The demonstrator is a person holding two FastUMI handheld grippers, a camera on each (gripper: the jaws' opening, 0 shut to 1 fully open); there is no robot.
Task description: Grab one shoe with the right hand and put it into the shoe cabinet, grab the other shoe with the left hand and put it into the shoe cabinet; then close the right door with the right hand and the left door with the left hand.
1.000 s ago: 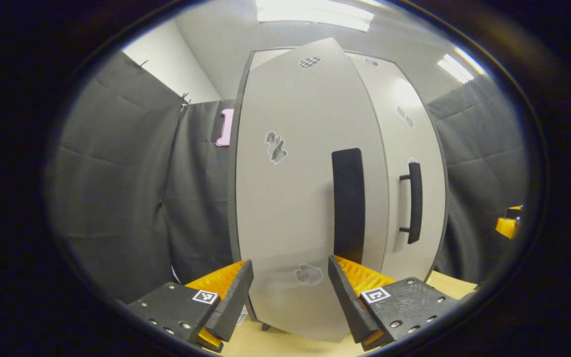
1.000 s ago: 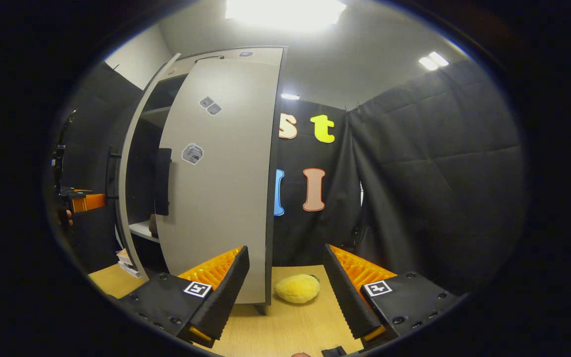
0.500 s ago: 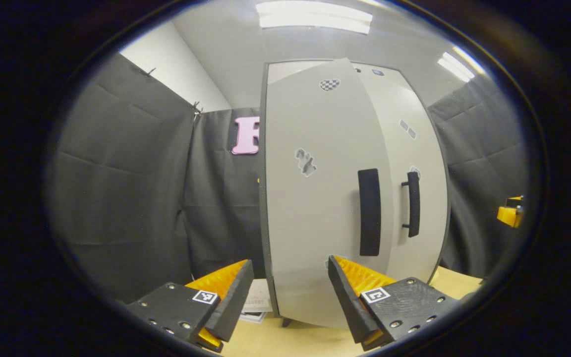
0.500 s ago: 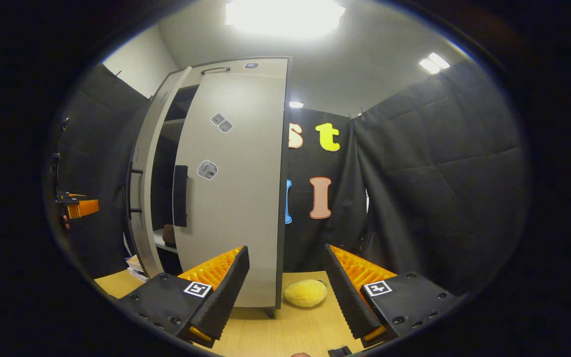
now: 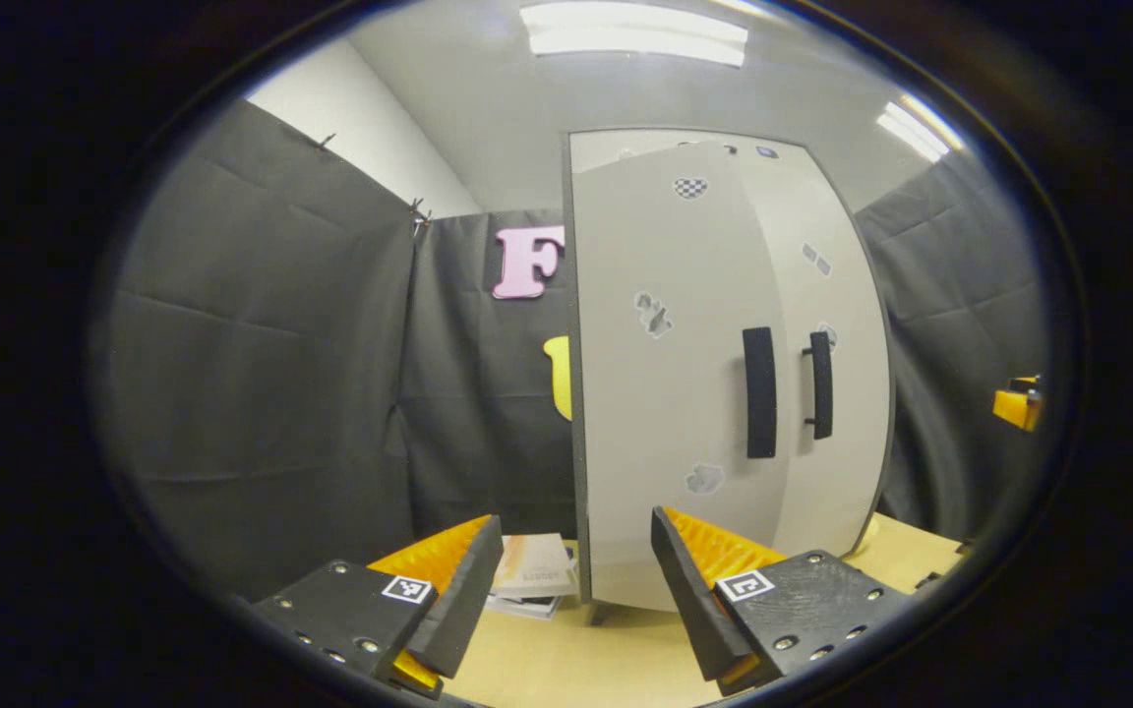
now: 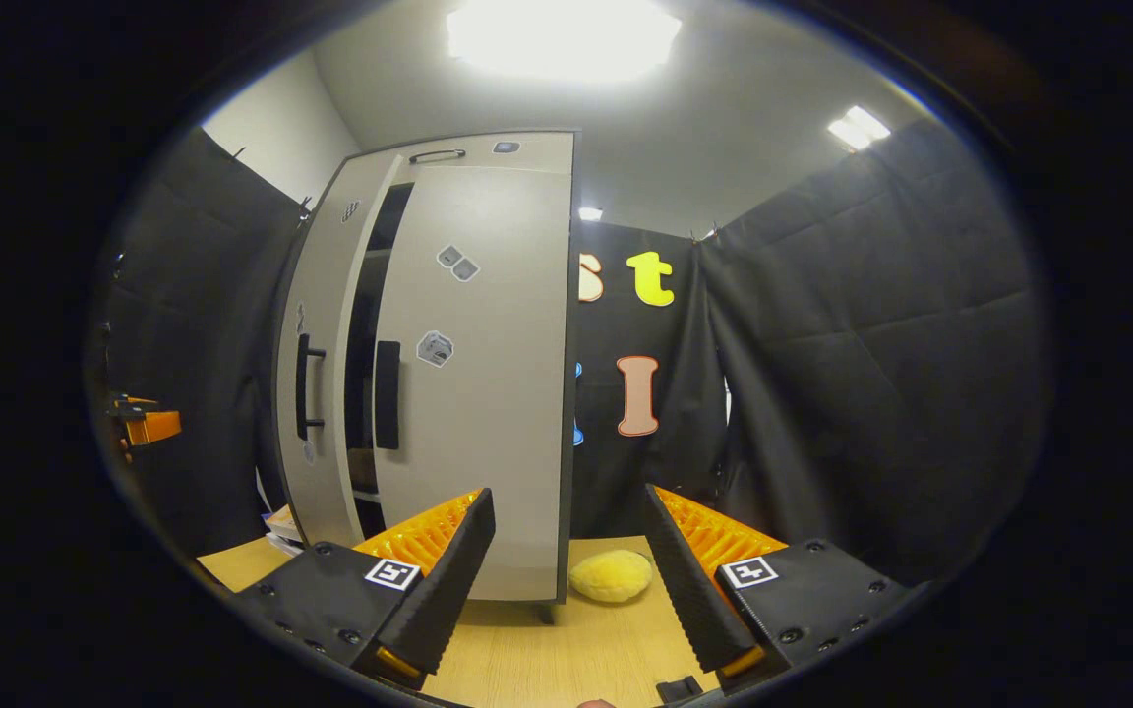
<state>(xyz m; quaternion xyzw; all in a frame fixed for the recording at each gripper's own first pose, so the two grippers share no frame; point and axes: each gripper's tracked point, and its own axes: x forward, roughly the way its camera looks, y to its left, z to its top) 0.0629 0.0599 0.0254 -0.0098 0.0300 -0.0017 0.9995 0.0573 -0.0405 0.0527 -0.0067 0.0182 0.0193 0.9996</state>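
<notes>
No word, number or brand name is legible. Signs present:

(a) One square black-and-white coded marker (image 5: 406, 589) sits on each finger mount of the left gripper (image 5: 576, 518). A like pair (image 6: 391, 573) sits on the right gripper (image 6: 567, 494).

(b) The left door (image 5: 665, 413) carries a checkered sticker (image 5: 690, 187) near its top and two grey picture stickers (image 5: 653, 313) lower down. Their content is too small to tell.

(c) The right door (image 6: 488, 393) carries a pair of small grey stickers (image 6: 457, 263) and a cube-like sticker (image 6: 435, 348), without readable writing.

(d) The stack of booklets (image 5: 532, 575) beside the cabinet foot shows print on its cover, too blurred to read.
</notes>
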